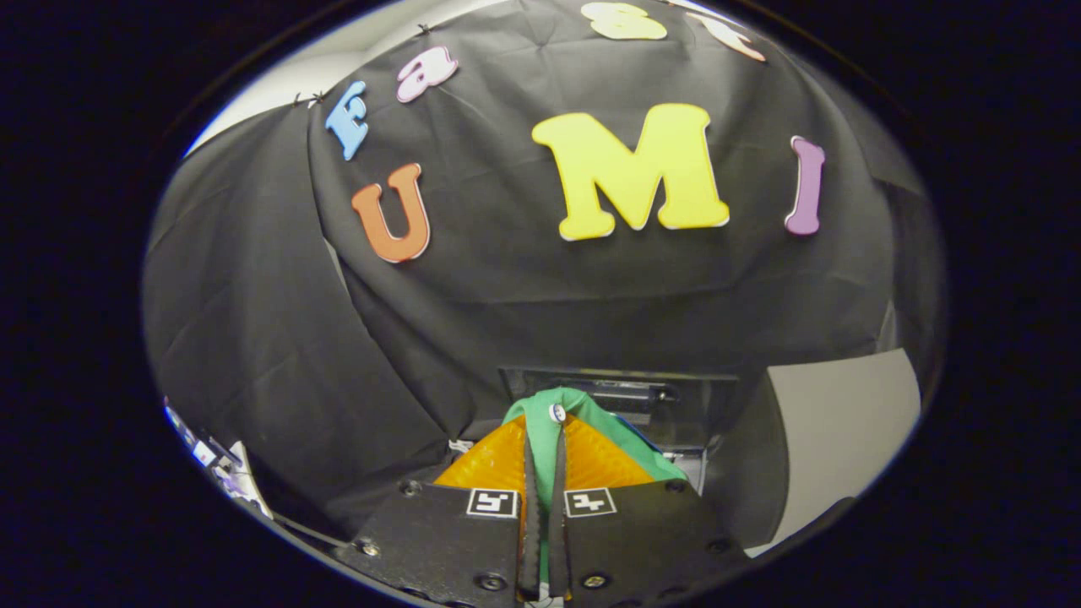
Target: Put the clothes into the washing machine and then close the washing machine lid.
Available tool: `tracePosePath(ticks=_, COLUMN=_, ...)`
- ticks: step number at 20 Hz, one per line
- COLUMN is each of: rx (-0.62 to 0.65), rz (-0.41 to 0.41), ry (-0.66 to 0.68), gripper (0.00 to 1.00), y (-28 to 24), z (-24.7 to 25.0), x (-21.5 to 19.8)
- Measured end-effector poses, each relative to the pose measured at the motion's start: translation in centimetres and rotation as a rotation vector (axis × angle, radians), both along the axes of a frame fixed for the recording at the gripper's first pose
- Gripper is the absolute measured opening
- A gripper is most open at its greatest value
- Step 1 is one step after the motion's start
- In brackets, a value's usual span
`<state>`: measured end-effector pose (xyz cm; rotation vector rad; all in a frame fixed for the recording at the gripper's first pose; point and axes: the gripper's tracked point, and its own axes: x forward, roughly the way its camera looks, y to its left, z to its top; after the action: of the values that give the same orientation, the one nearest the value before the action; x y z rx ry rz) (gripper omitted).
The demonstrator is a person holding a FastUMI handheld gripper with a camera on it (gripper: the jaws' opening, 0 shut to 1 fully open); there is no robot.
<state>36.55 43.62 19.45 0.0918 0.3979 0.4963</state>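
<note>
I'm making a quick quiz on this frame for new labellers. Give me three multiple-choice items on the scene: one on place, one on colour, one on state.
1. Where is the cloth?
A. between the gripper's fingers
B. lying far beyond them
C. hanging on the wall

2. What colour is the cloth?
A. red
B. green
C. white

3. How does the gripper stand?
A. wide open
B. shut on nothing
C. shut on the cloth

Key: 1 A, the cloth sits pinched between the fingers and spills over their tips. 2 B, the fabric is plainly green. 3 C, the gripper has both fingers pressed together on the cloth, with a dark machine just beyond.
</note>
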Motion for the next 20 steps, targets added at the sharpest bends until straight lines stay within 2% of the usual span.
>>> tracePosePath(ticks=10, rx=-0.074, rz=-0.024, ry=0.19, gripper=0.07, y=1.7, z=-11.7, x=6.6)
tracePosePath(ticks=20, rx=-0.161, rz=-0.062, ry=0.321, gripper=0.07, y=2.9, z=-20.8, x=10.1)
